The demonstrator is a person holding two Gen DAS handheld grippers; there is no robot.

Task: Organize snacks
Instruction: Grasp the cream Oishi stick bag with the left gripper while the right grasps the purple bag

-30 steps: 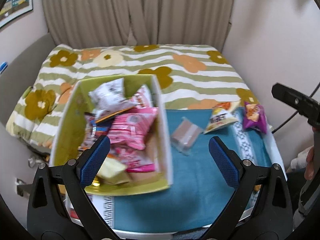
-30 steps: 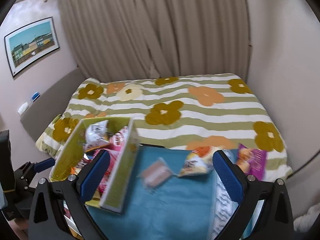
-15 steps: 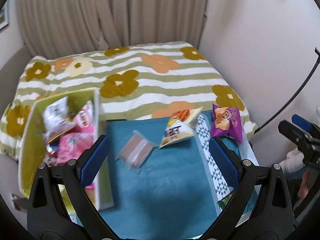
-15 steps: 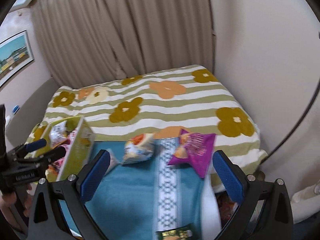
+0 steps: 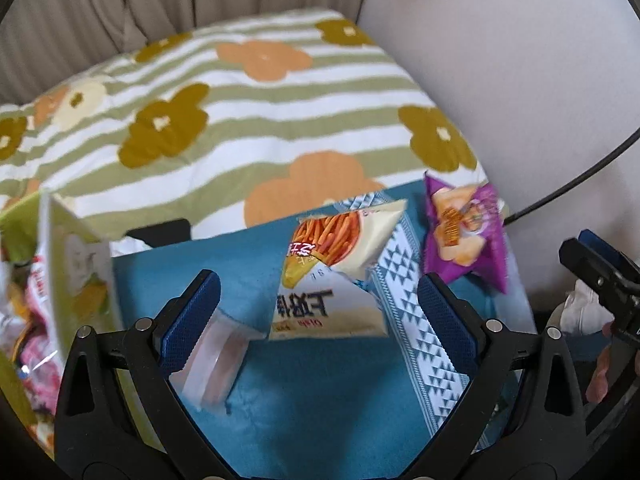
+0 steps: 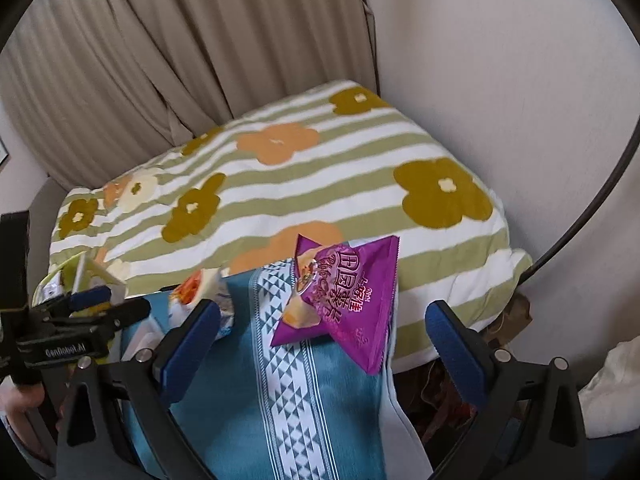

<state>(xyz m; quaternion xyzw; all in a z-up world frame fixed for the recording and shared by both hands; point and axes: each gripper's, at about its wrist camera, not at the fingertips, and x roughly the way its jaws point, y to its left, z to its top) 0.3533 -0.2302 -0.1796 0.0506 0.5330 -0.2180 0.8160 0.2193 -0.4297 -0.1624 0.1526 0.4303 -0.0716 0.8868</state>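
Fingers of the left gripper stand wide apart in the left wrist view, holding nothing and hovering over a teal cloth. Between them lies a cream snack bag printed with orange sticks and dark characters that read upside down from here. A clear wrapped packet sits just behind the left blue pad, partly hidden by it. Farther right, a purple chip bag rests at the cloth's edge beside a white triangle-patterned band. At the left edge a yellow-green box stands with more packets inside, blurred. Beyond all this spreads a striped flower quilt. In the right wrist view, the right gripper is likewise spread wide and empty, with the purple chip bag lying between its pads, on the patterned band; pink characters run across it, too skewed to read surely. The cream snack bag peeks out behind the left pad. At the far left the left gripper shows, its body marked "GenRobot.AI", in front of the yellow-green box.
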